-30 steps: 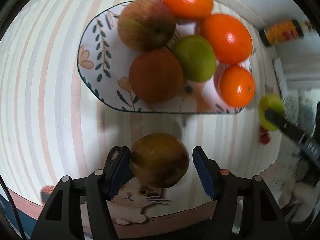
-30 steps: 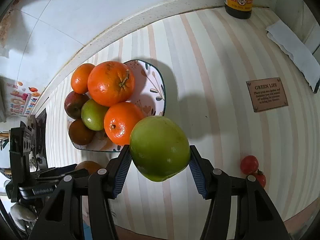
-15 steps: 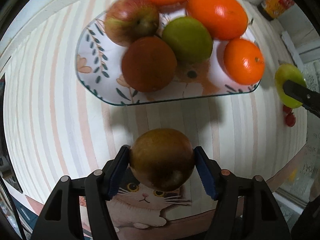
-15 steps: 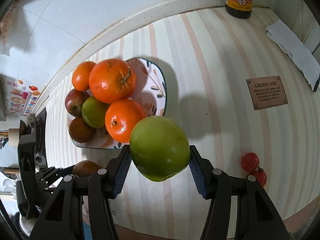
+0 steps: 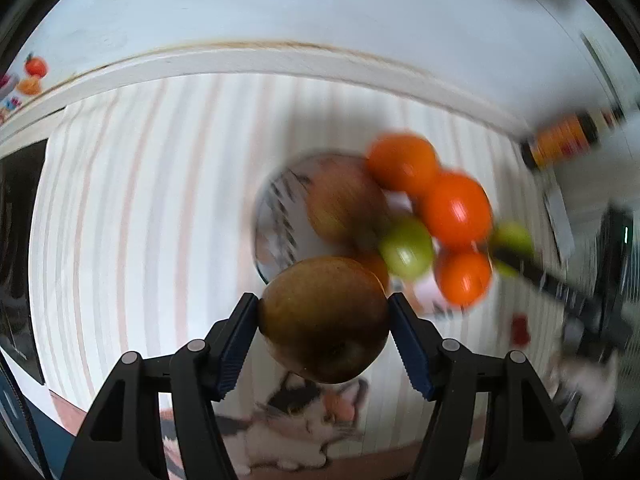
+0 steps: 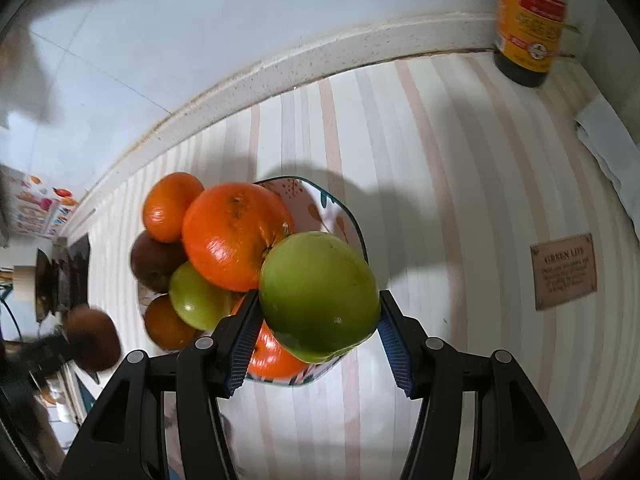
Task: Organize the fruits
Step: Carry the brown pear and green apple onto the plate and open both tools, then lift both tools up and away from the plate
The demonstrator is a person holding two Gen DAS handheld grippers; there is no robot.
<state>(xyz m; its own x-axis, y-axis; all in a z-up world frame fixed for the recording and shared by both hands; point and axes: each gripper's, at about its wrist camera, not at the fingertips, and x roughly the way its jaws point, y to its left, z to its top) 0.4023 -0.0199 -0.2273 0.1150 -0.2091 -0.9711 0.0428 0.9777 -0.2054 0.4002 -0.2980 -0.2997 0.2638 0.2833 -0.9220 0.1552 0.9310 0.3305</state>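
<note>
Two grippers: both loaded, one fruit each.
Surface: striped pink-and-white table mat [image 6: 420, 152], runs to the white wall ledge.
Plate: floral ceramic plate with dark green rim [image 6: 352, 224], on the mat, piled with fruit.
Pile: big orange [image 6: 232, 236] on top, small orange [image 6: 170, 206] behind it, dark red apple [image 6: 154, 264] to its left, small green apple [image 6: 198, 300] in front, more orange fruit underneath.
Left gripper [image 5: 324, 330]: jaws clamped on a brown-green round apple [image 5: 324, 320], held up short of the plate; left view blurred.
Right gripper [image 6: 316, 328]: jaws clamped on a large green apple [image 6: 318, 292], over the plate's near right edge; contact with the pile can't be told.
Bottle: dark sauce bottle with orange label [image 6: 528, 20], far right by the ledge, well apart.
Tag: brown "GREEN LIFE" label [image 6: 564, 272] on the mat, right side.
</note>
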